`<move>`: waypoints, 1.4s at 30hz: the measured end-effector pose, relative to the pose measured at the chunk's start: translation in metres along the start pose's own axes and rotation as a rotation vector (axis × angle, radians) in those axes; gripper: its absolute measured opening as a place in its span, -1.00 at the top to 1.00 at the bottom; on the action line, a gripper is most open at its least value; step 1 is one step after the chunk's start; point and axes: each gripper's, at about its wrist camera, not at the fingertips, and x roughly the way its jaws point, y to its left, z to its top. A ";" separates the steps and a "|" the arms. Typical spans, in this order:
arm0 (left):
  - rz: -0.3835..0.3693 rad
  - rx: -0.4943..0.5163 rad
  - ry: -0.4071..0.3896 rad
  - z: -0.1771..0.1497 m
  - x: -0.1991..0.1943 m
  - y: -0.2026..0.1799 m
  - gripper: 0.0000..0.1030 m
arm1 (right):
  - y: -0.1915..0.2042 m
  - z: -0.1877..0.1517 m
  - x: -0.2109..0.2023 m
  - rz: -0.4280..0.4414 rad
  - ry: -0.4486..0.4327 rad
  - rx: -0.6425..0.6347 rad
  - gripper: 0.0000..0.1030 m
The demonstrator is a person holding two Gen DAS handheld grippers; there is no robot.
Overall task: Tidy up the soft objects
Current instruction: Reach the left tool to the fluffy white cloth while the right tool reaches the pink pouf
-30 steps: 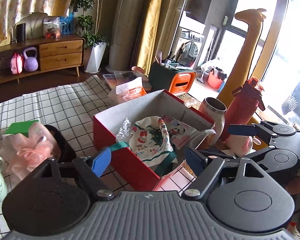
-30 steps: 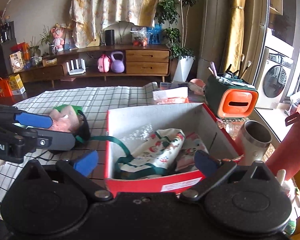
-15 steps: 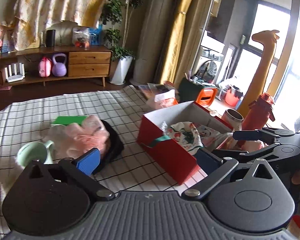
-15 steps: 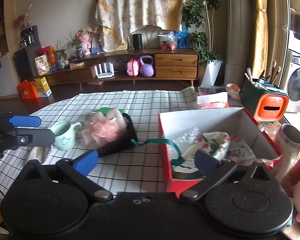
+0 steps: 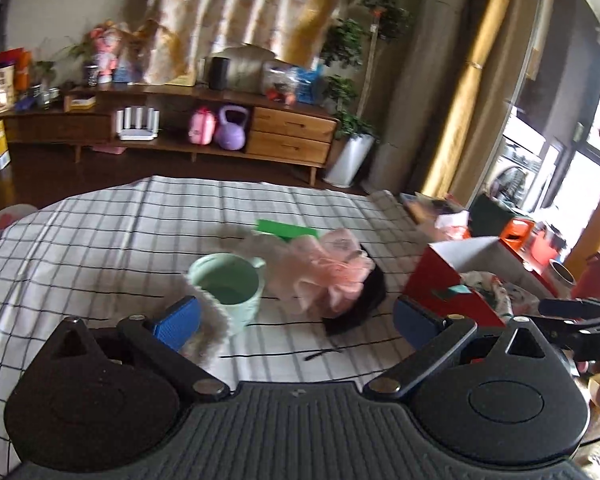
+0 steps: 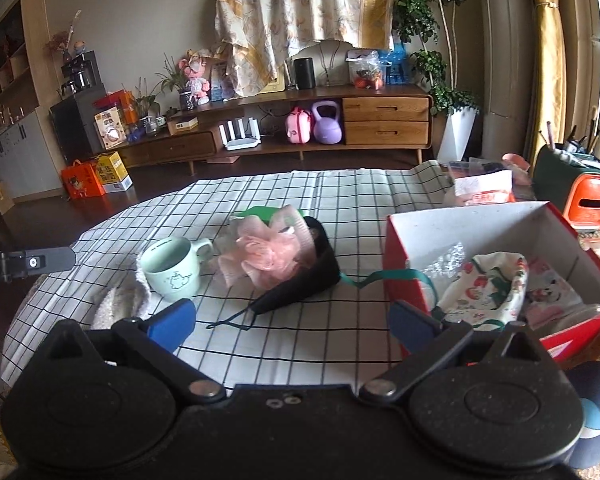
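Checked tablecloth (image 6: 300,200) bearing red box (image 6: 396,264) at right, holding printed pouch (image 6: 488,288); pink mesh pouf (image 6: 268,252) on black mask (image 6: 300,280) ahead, beside mint mug (image 6: 172,272); left gripper (image 5: 296,318) nearer, right gripper (image 6: 292,320) likewise wide open, empty.

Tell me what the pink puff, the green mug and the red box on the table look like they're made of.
Pink puff: gathered nylon-type mesh, judging by its ruffled, see-through folds.
Green mug: probably glazed ceramic; smooth, pale, slightly glossy, with a printed drawing.
Red box: likely cardboard; thin flat walls, red outside, matte white inside.
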 end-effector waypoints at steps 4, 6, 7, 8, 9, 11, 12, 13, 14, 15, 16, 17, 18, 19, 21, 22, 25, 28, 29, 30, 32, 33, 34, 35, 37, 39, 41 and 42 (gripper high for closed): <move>0.033 -0.039 -0.007 -0.007 -0.001 0.021 -1.00 | 0.012 0.000 0.013 0.029 0.006 -0.003 -1.00; 0.061 -0.047 -0.003 -0.013 0.001 0.028 -1.00 | 0.016 0.000 0.021 0.037 0.011 -0.006 -0.99; 0.075 -0.053 0.003 -0.016 0.003 0.031 -1.00 | 0.019 0.001 0.025 0.041 0.014 -0.007 -0.99; 0.079 -0.061 0.012 -0.018 0.005 0.034 -1.00 | 0.020 0.001 0.029 0.042 0.019 -0.006 -0.99; 0.084 -0.071 0.019 -0.021 0.008 0.038 -1.00 | 0.022 0.001 0.033 0.043 0.023 -0.006 -0.99; 0.102 -0.087 0.024 -0.026 0.013 0.045 -1.00 | 0.026 0.002 0.041 0.046 0.030 -0.008 -0.99; 0.111 -0.089 0.027 -0.029 0.016 0.048 -1.00 | 0.027 0.002 0.045 0.047 0.034 -0.008 -0.99; 0.122 -0.091 0.032 -0.032 0.019 0.051 -1.00 | 0.027 0.003 0.048 0.049 0.039 -0.008 -0.99; 0.133 -0.093 0.040 -0.034 0.022 0.052 -1.00 | 0.027 0.003 0.053 0.051 0.044 -0.008 -0.99; 0.142 -0.095 0.049 -0.036 0.027 0.054 -1.00 | 0.027 0.004 0.057 0.051 0.048 -0.007 -0.99; 0.152 -0.100 0.061 -0.039 0.032 0.057 -1.00 | 0.028 0.004 0.061 0.050 0.052 -0.006 -0.99; 0.162 -0.108 0.070 -0.042 0.036 0.059 -1.00 | 0.028 0.005 0.065 0.051 0.055 -0.007 -0.99; 0.169 -0.116 0.079 -0.045 0.040 0.062 -1.00 | 0.028 0.005 0.069 0.051 0.059 -0.007 -0.98; 0.177 -0.125 0.088 -0.048 0.044 0.065 -1.00 | 0.028 0.006 0.073 0.050 0.064 -0.008 -0.97; 0.197 -0.141 0.106 -0.054 0.051 0.070 -1.00 | 0.028 0.007 0.082 0.052 0.075 -0.008 -0.96; 0.212 -0.147 0.114 -0.057 0.056 0.072 -1.00 | 0.027 0.009 0.086 0.052 0.080 -0.008 -0.96; 0.243 -0.178 0.135 -0.064 0.068 0.082 -1.00 | 0.025 0.013 0.100 0.049 0.090 -0.008 -0.93; 0.264 -0.196 0.148 -0.068 0.081 0.086 -1.00 | 0.025 0.021 0.116 0.046 0.093 -0.012 -0.92; 0.272 -0.194 0.152 -0.069 0.085 0.087 -1.00 | 0.025 0.024 0.121 0.044 0.094 -0.017 -0.91; 0.282 -0.193 0.155 -0.071 0.089 0.087 -1.00 | 0.025 0.026 0.126 0.042 0.096 -0.021 -0.90; 0.298 -0.193 0.159 -0.073 0.097 0.087 -1.00 | 0.024 0.031 0.138 0.034 0.097 -0.028 -0.89; 0.303 -0.194 0.161 -0.074 0.102 0.089 -1.00 | 0.024 0.033 0.143 0.031 0.099 -0.034 -0.89; 0.308 -0.194 0.162 -0.075 0.105 0.089 -1.00 | 0.024 0.035 0.149 0.028 0.102 -0.039 -0.89; 0.313 -0.192 0.166 -0.077 0.109 0.088 -1.00 | 0.024 0.037 0.155 0.023 0.106 -0.046 -0.89; 0.328 -0.181 0.167 -0.080 0.115 0.086 -1.00 | 0.022 0.039 0.166 0.018 0.113 -0.052 -0.88; 0.343 -0.172 0.167 -0.080 0.121 0.085 -1.00 | 0.020 0.040 0.175 0.018 0.122 -0.047 -0.88; 0.362 -0.170 0.170 -0.081 0.127 0.086 -1.00 | 0.019 0.041 0.184 0.017 0.128 -0.045 -0.88; 0.372 -0.173 0.170 -0.080 0.129 0.086 -1.00 | 0.018 0.041 0.188 0.015 0.130 -0.045 -0.88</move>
